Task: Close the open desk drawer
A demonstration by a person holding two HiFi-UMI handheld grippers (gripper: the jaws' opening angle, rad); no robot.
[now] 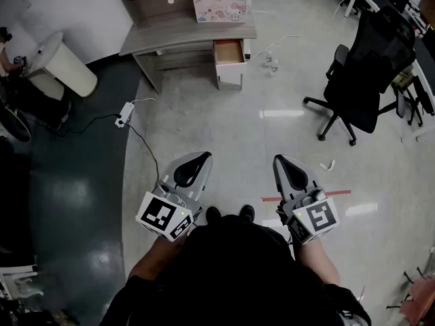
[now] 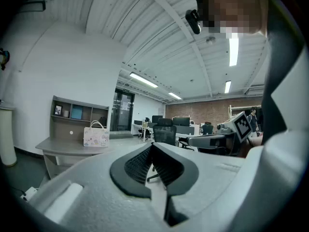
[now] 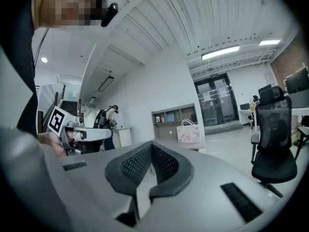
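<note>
A grey desk (image 1: 170, 36) stands far ahead across the floor, with its drawer (image 1: 228, 51) pulled open at the right end, wooden inside showing. In the head view my left gripper (image 1: 202, 157) and right gripper (image 1: 279, 160) are held level close to my body, both shut and empty, far from the drawer. The left gripper (image 2: 151, 146) shows its jaws touching at the tips; the desk (image 2: 63, 146) lies beyond at the left. From the right gripper (image 3: 151, 145), jaws together, the desk (image 3: 186, 146) shows just past the tips.
A pale patterned bag (image 1: 219, 5) stands on the desk top. A black office chair (image 1: 363, 73) is at the right. A white bin (image 1: 62, 63) and a power strip (image 1: 124, 115) with a cable lie at the left. Small bottles (image 1: 270, 62) sit on the floor by the drawer.
</note>
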